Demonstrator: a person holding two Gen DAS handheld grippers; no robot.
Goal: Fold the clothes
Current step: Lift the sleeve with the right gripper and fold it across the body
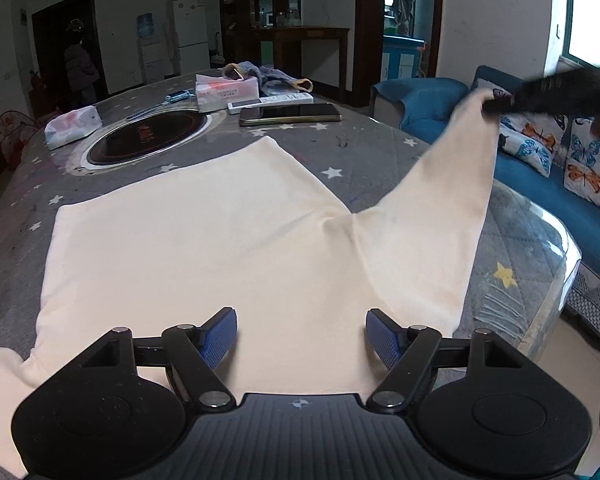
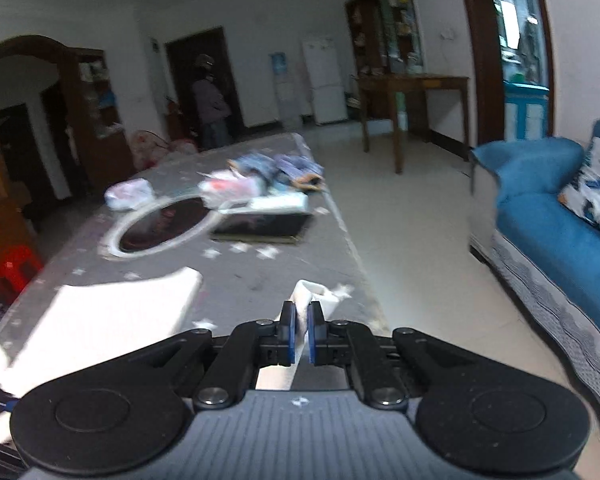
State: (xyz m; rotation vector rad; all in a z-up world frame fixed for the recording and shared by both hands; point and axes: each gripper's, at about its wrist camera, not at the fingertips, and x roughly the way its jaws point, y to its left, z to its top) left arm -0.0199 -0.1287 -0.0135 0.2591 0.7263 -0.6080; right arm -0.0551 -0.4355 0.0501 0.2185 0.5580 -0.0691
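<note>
The right gripper (image 2: pixel 300 332) has its jaws pinched on the cream shirt's (image 1: pixel 204 240) sleeve, lifted off the table (image 1: pixel 380 148). The left gripper (image 1: pixel 301 338) hovers wide above the hem. Unpinned, the shirt's body might drag and bunch.

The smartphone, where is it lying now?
In the left wrist view, the smartphone lies flat on the star-patterned table cover, beyond the cream garment, right of the round cooktop, before the white remote.

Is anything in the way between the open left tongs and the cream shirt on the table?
Nothing visible. The left tongs hang open directly over the cream shirt, with only bare cloth between the pads. The phone lies farther back on the table.
</note>
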